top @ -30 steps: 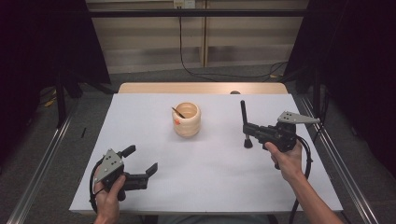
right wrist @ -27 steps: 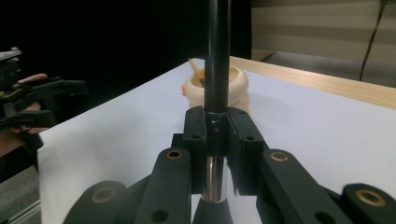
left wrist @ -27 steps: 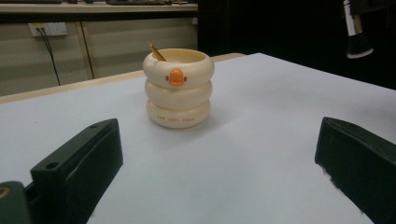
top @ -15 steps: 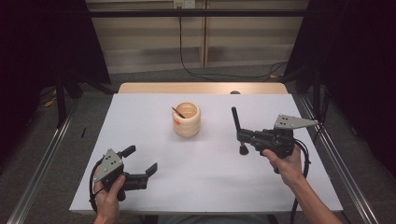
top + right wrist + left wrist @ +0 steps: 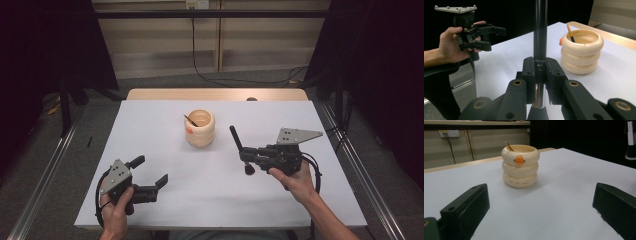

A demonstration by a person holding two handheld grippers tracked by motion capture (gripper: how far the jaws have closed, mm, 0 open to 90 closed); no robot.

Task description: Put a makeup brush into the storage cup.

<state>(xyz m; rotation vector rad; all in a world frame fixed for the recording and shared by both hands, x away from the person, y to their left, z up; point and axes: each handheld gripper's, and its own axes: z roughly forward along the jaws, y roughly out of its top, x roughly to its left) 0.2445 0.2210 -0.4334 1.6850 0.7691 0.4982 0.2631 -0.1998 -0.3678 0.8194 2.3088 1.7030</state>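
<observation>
r gripper (image 5: 248, 156) is clamped on the black brush (image 5: 238, 146) just right of the ringed cream cup (image 5: 200, 128), so tip it upright & lower slowly into the mouth w/o knocking the stick inside; l gripper (image 5: 150, 176) waits w/ jaws apart.

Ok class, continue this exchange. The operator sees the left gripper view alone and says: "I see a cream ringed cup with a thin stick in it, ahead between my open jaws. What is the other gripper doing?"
Observer: The right gripper is shut on a black-handled brush with a silver ferrule.
Operator: Where is that brush relative to the cup?
Observer: In the high view it is to the right of the cream ringed cup and apart from it, with its bristles pointing down.
Operator: Anything more on the stick?
Observer: The right gripper view shows the thin orange stick turning black just inside the rim.
</observation>
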